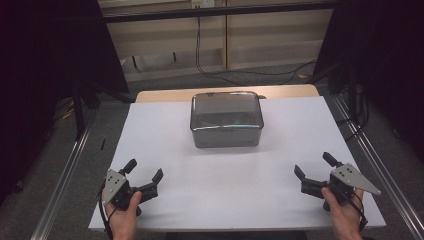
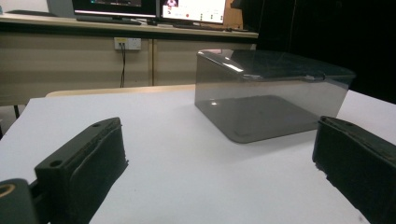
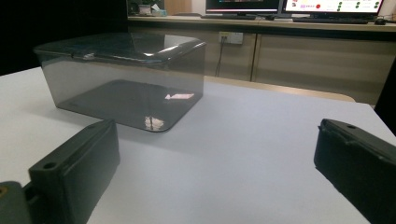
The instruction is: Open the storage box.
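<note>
Nearest the person, the left gripper (image 1: 145, 176) and the right gripper (image 1: 312, 170) are resting low at the two front corners of the white sheet (image 1: 165, 150), each held in a hand and angled inward. Both are standing with their jaws spread wide and nothing between them, which suits a start position: ready to take something, but well apart from it. In the left gripper view and the right gripper view alike, bare sheet is lying between the black jaws.

Farther off, the smoky clear box (image 1: 226, 119) is sitting lid on at the middle of the sheet toward the far edge, about equally far from both grippers, probably so either one can reach a side. It is looking empty. Beyond it, a desk with monitors (image 2: 191, 10) is standing against the wall.
</note>
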A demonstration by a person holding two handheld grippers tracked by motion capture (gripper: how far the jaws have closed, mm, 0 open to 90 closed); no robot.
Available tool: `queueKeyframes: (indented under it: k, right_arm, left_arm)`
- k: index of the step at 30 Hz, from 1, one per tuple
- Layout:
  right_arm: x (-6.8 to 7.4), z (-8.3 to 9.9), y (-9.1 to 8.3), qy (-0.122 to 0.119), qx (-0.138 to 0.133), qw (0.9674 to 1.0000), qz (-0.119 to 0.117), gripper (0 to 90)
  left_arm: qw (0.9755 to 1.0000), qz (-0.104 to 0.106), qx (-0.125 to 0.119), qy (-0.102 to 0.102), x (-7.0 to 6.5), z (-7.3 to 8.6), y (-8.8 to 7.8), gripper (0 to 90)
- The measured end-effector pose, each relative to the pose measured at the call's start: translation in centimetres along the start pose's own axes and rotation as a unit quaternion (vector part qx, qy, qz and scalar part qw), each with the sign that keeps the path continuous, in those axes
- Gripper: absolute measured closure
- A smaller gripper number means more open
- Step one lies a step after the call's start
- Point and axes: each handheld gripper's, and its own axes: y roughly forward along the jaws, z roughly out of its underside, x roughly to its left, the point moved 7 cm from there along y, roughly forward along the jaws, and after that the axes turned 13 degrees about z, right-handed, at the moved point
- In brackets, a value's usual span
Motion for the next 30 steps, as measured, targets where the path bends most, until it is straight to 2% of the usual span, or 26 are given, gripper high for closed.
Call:
queueKeyframes:
  k: [4, 7, 13, 22, 28, 30]
  right_arm:
    - [0.0, 0.1, 0.0, -0.002, 0.002, 1.0000, -0.002, 0.0]
    - [0.2, 0.2, 0.0, 0.001, 0.005, 0.9999, -0.010, 0.8]
    - [0.5, 0.3, 0.4, 0.001, 0.008, 0.9998, -0.017, 0.3]
    - [1.2, 0.3, 0.6, -0.005, 0.009, 0.9996, -0.027, 0.2]
    - [1.9, 0.4, 1.1, -0.011, 0.012, 0.9994, -0.032, 0.2]
    - [2.2, 0.2, 1.2, -0.011, 0.009, 0.9994, -0.033, 0.3]
  left_arm:
    - [1.0000, -0.003, 0.006, 0.000, 0.0, 0.1, 0.1, 2.4]
    - [0.9998, 0.001, 0.008, -0.015, 0.1, 0.1, 0.1, 3.1]
    - [0.9999, 0.007, 0.011, -0.006, -0.1, 0.1, 0.3, 2.6]
    - [0.9999, 0.007, 0.013, -0.008, -0.1, 0.0, 0.4, 3.3]
    - [0.9996, 0.020, 0.017, -0.007, -0.4, 0.2, 0.4, 3.3]
    - [0.9997, 0.019, 0.015, -0.005, -0.5, 0.1, 0.4, 3.4]
